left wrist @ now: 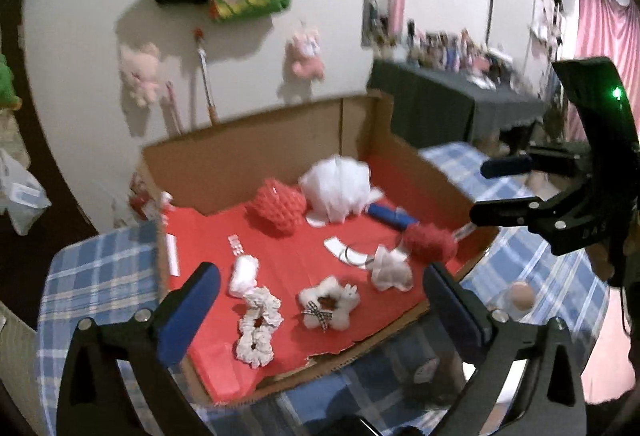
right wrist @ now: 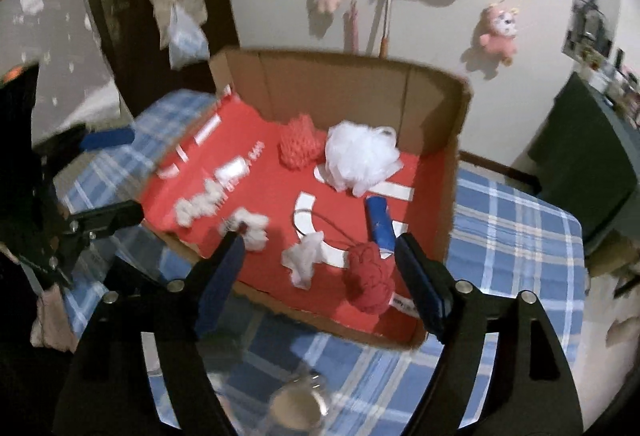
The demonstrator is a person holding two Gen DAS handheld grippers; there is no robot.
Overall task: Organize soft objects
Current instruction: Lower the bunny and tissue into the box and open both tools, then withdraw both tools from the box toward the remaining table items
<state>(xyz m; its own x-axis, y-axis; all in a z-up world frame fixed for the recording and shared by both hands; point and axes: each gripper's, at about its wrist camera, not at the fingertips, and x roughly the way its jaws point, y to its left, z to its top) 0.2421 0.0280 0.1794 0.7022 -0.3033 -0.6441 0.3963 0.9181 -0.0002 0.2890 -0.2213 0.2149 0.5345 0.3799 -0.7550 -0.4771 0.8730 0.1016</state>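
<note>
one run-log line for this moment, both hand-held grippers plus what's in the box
left hand-held gripper: open, empty | right hand-held gripper: open, empty | cardboard box: white pouf, red pouf, blue roll

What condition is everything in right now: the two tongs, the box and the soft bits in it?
Left tongs: open, holding nothing.
Right tongs: open, holding nothing.
Cardboard box: open-topped, flaps up, on the plaid cloth.
White mesh puff: loose at the back of the box.
Red net sponge: resting beside the puff.
Red fluffy ball: lying near the front edge.
Blue roll: lying on its side.
White scrunchies: lying flat.
</note>
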